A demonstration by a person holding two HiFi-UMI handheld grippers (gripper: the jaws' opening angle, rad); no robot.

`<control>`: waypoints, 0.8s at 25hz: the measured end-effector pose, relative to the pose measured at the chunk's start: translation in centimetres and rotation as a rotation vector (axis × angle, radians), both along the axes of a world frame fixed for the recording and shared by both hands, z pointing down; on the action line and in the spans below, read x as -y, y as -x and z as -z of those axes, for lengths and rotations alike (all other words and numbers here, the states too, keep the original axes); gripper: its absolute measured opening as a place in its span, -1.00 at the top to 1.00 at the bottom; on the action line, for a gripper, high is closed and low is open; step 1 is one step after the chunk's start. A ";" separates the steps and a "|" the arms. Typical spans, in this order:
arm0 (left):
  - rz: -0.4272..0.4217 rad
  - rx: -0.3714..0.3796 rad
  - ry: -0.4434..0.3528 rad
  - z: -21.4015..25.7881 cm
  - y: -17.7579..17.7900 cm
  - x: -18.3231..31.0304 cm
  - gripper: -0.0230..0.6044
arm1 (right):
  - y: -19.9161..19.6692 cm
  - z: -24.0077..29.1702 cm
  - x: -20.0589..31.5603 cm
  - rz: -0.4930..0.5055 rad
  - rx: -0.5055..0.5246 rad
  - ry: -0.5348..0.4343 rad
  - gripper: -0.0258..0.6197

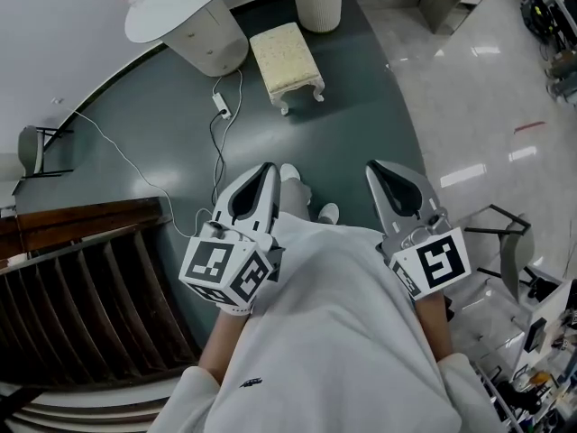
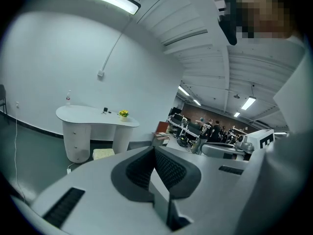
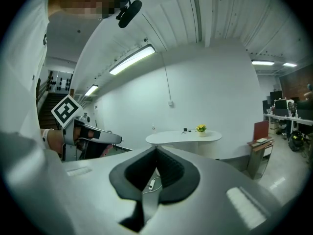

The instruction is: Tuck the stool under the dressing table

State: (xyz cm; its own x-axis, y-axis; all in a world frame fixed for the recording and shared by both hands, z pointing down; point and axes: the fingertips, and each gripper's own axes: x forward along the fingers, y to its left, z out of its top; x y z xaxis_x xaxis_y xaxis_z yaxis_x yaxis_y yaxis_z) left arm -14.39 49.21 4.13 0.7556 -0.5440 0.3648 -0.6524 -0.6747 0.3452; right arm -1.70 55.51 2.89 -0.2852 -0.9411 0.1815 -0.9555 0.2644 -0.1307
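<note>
The stool (image 1: 287, 59), a cream cushion on white legs, stands on the dark green floor just in front of the white dressing table (image 1: 180, 3), between its drawer pedestal and its round leg. Both grippers hover side by side near my body, well short of the stool. My left gripper (image 1: 267, 170) is shut with nothing in it, and so is my right gripper (image 1: 375, 170). In the left gripper view the table (image 2: 95, 116) and stool (image 2: 103, 153) lie far off beyond the closed gripper (image 2: 154, 149). The right gripper view shows the table (image 3: 183, 137) above its closed gripper (image 3: 156, 149).
A white power strip (image 1: 222, 106) with trailing cables lies on the floor between me and the stool. A dark wooden staircase (image 1: 81, 269) is at my left. A folding chair (image 1: 32, 148) stands far left, a metal stand (image 1: 505, 242) at my right.
</note>
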 end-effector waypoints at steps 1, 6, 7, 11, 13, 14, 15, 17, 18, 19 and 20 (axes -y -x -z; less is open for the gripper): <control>0.002 -0.006 0.003 0.0 0.0 0.2 0.90 | 0.0 0.1 0.2 0.003 0.003 -0.001 0.89; 0.016 -0.016 0.012 0.2 0.1 2.3 0.90 | -0.4 0.6 2.4 -0.005 -0.012 -0.006 0.89; 0.016 -0.015 0.015 0.1 -0.1 2.9 0.90 | -0.5 0.6 2.9 -0.006 -0.011 -0.003 0.89; 0.011 -0.014 0.025 -0.5 -0.8 5.4 0.90 | -0.9 -0.5 5.2 0.002 0.012 0.022 0.89; 0.012 -0.016 0.030 -0.7 -1.1 7.3 0.90 | -0.8 -1.1 6.9 0.016 0.018 0.041 0.89; 0.014 -0.017 0.035 -0.9 -1.2 8.4 0.90 | -0.7 -1.4 8.0 0.022 0.017 0.048 0.89; 0.015 -0.018 0.041 -1.0 -1.2 9.6 0.90 | -0.6 -1.5 9.2 0.028 0.014 0.054 0.89; 0.017 -0.019 0.054 -1.4 -1.0 12.3 0.90 | -0.2 -1.5 12.0 0.038 0.006 0.063 0.89; 0.018 -0.020 0.060 -1.6 -1.0 13.8 0.90 | -0.1 -1.4 13.6 0.042 0.002 0.065 0.89; 0.017 -0.021 0.067 -1.8 -1.1 15.2 0.90 | -0.1 -1.3 15.2 0.045 0.000 0.066 0.89; 0.016 -0.022 0.074 -2.0 -1.3 16.7 0.90 | -0.2 -1.2 16.7 0.047 0.001 0.068 0.89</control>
